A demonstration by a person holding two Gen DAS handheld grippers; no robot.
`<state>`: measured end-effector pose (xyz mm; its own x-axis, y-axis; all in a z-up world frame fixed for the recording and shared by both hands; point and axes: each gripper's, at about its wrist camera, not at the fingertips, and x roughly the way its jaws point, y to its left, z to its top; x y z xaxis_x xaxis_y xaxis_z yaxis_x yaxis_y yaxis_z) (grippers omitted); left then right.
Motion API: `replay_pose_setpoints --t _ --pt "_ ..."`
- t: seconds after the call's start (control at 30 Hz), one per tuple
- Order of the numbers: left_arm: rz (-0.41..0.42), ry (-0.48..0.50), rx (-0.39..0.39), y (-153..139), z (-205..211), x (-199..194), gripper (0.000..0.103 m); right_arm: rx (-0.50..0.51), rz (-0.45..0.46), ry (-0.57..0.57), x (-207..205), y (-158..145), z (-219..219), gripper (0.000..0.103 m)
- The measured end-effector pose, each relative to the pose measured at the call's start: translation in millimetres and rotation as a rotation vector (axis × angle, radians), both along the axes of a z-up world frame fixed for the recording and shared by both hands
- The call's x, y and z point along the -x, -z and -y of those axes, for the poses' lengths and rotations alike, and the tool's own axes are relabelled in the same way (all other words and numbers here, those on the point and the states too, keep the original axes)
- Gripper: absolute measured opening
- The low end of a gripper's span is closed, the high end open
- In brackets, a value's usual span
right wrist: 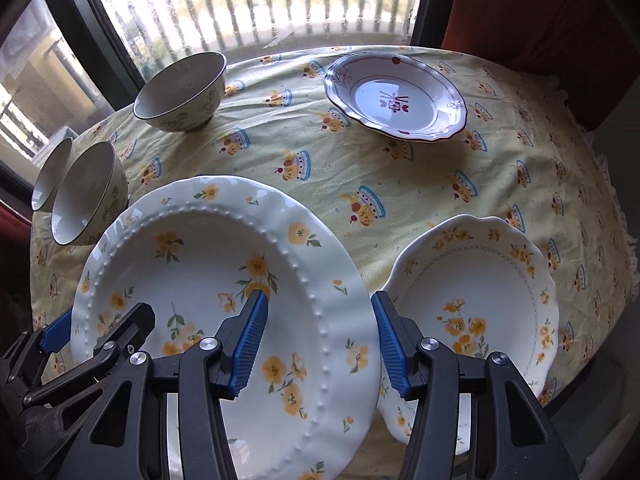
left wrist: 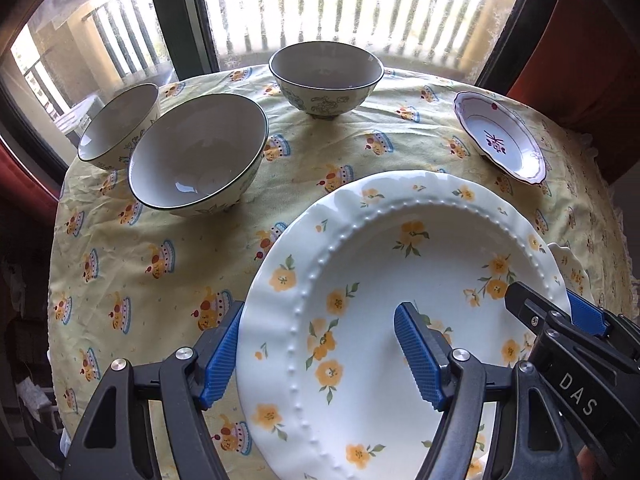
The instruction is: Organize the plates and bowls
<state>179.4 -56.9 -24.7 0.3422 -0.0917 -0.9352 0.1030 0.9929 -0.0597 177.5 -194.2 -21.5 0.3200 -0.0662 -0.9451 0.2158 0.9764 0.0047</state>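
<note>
We have both grippers on the big yellow-flowered plate [right wrist: 224, 280] near the table's front edge: the left gripper [left wrist: 320, 356] straddles its left rim, one blue pad outside and one over the well, and the right gripper [right wrist: 318, 344] straddles its right rim in the same way. The jaws bracket the rim on each side, but we cannot make out whether the pads press the china or merely stand around it, so we cannot say the plate is truly gripped. In the right wrist view its right edge overlaps the smaller scalloped plate [right wrist: 480, 280], which sits toward the front right corner of the tablecloth [right wrist: 400, 184]; that suggests the big plate is off the cloth, though its underside is out of sight. By our judgement the sorting has barely begun. Nothing is stacked: two green-rimmed bowls [left wrist: 196, 152] sit side by side at the left edge, possibly touching, a third bowl [left wrist: 326, 76] stands alone at the back edge by the window, and the purple-trimmed dish [right wrist: 396, 96] lies apart near the back right corner. Plates remain to be gathered in one pile and bowls nested in another. The near rim of the big plate is cut off behind the gripper bodies, the scalloped plate shows only as a sliver in the left wrist view, and the window glare washes out everything beyond the table.
</note>
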Motion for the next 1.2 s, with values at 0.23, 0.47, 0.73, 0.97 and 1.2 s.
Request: replay_pose_setpoints --t 0.23,0.47,0.73,0.97,1.2 --pt "0.008 0.033 0.006 -9 14 17 0.074 0.002 0.038 0.035 22 -18 14 0.057" --pt "0.012 0.002 0.002 -11 45 27 0.074 -0.024 0.042 0.014 31 -18 45 0.057" --pt "0.001 -0.030 0.008 -9 99 40 0.074 -0.018 0.029 -0.047 36 -19 99 0.057" --pt "-0.039 -0.040 0.034 4 145 48 0.074 0.014 0.015 -0.073 43 -15 146 0.057" --pt "-0.049 -0.058 0.037 17 182 53 0.074 0.028 -0.011 -0.090 45 -6 184 0.057"
